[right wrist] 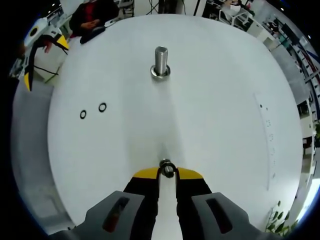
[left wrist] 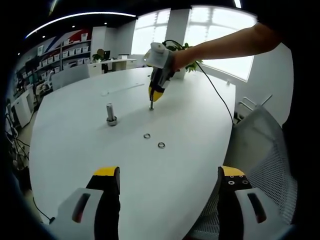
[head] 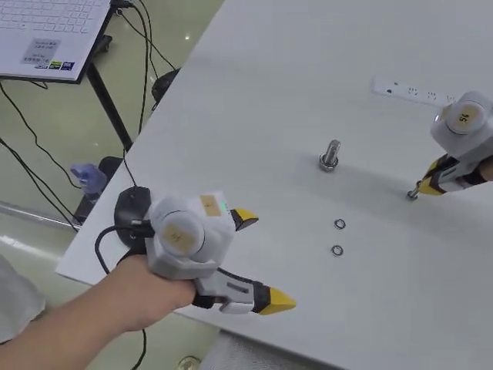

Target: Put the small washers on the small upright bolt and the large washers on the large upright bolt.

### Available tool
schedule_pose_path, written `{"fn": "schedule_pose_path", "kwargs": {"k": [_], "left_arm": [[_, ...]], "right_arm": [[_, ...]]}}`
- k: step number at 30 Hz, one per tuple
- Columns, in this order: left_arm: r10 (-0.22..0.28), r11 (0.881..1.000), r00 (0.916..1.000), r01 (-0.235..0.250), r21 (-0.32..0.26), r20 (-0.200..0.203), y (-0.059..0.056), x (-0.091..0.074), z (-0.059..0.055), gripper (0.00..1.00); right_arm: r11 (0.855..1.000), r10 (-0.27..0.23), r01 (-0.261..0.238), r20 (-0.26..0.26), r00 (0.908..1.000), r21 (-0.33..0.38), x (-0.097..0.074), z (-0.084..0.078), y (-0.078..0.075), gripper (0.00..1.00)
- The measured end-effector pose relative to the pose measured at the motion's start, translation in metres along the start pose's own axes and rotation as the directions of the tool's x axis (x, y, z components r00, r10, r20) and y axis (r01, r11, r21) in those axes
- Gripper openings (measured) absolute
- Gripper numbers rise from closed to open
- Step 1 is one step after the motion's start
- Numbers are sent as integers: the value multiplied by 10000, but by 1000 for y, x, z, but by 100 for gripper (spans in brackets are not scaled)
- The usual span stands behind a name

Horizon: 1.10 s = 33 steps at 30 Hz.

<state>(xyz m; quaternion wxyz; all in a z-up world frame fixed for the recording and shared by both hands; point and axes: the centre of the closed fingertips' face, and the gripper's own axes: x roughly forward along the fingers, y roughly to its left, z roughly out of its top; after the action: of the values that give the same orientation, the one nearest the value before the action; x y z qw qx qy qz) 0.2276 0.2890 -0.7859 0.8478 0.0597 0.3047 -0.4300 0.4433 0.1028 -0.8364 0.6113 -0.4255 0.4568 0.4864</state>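
white tabletop (head: pixel 254 116): large bolt (head: pixel 330 154) looks washered at its base, we judge; two small washers (head: pixel 340 223) lie loose; our right tool (right wrist: pixel 167 176) pinches the small bolt (left wrist: pixel 151 105), left tool (left wrist: pixel 167 182) gapes empty.

We can't count the washers (head: pixel 329 163) at the large bolt's (head: pixel 330 150) base; right of it, the edge crops the right gripper (head: pixel 422 189), whose tips half-hide the small bolt (right wrist: pixel 167 166).

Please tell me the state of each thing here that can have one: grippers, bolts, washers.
Left gripper: open, holding nothing.
Right gripper: shut on what seems a small washer, at the top of the small bolt.
Small bolt: upright.
Large bolt: upright; the ring at its base may be a washer.
Two loose washers: flat on the table, apart, on no bolt.
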Motion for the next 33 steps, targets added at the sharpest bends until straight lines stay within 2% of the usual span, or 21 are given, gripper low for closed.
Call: {"fn": "schedule_pose_path", "kwargs": {"k": [12,14,33], "left_arm": [[-66,9999,9999,65,-85,-128,1,0,-5,79],[-80,9999,9998,78,-89,-165,1,0,-7,79],[-166,9998,9996,164,-98,-224,1,1,-7,78]], "right_arm": [[9999,106,-106,-119,9999,-8,16,-4,-2,13],[9999,136,-137,-160,9998,-47,21,-6,-6,13],[9998,180,-182,-264,9995,-84,26,-7,-1,13]]}}
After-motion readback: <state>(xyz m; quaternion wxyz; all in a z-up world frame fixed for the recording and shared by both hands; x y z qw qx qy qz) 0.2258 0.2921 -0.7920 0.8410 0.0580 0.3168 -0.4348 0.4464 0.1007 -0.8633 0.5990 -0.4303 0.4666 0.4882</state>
